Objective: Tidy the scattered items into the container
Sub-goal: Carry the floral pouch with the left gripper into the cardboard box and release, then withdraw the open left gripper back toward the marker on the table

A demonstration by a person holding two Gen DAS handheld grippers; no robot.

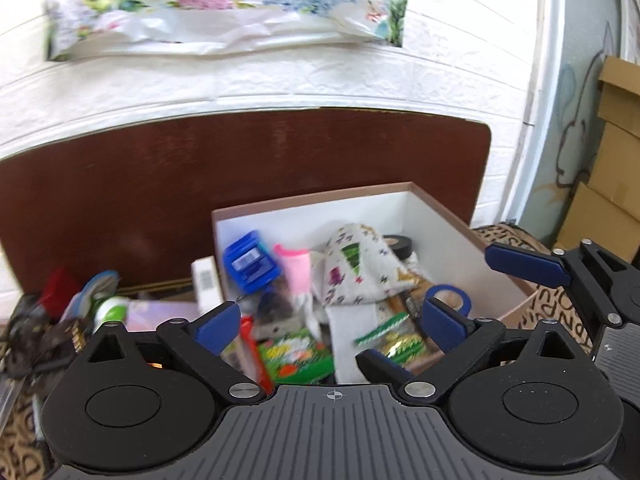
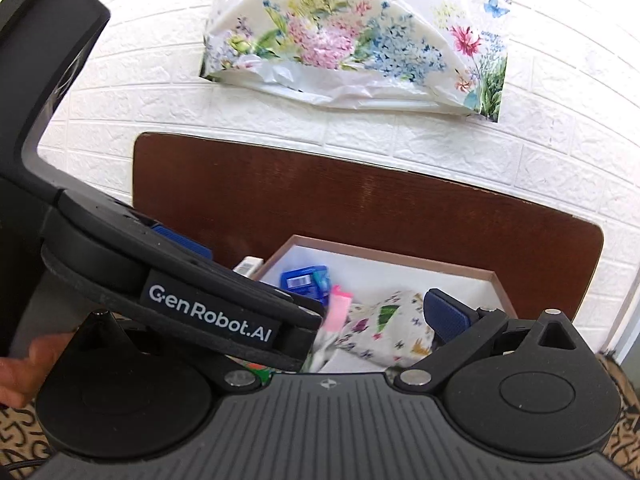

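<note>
Left gripper [image 1: 332, 320], jaws wide apart and empty, hangs above the filled box [image 1: 448, 236].

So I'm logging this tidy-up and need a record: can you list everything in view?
box: one, white inside, on the patterned cover
sharpener: one, blue, in the box
pouch: one, white, printed, in the box
tape roll: one, black, box's far corner
scissors: one pair, blue handle, in the box
green packet: one, near edge of the box
clutter: several items, mixed colours, left of the box
board: one, brown, against the wall
floral bag: one, on the wall
cartons: stacked, brown, far right
left gripper: open, empty
right gripper: open
hand: one, lower left
</note>
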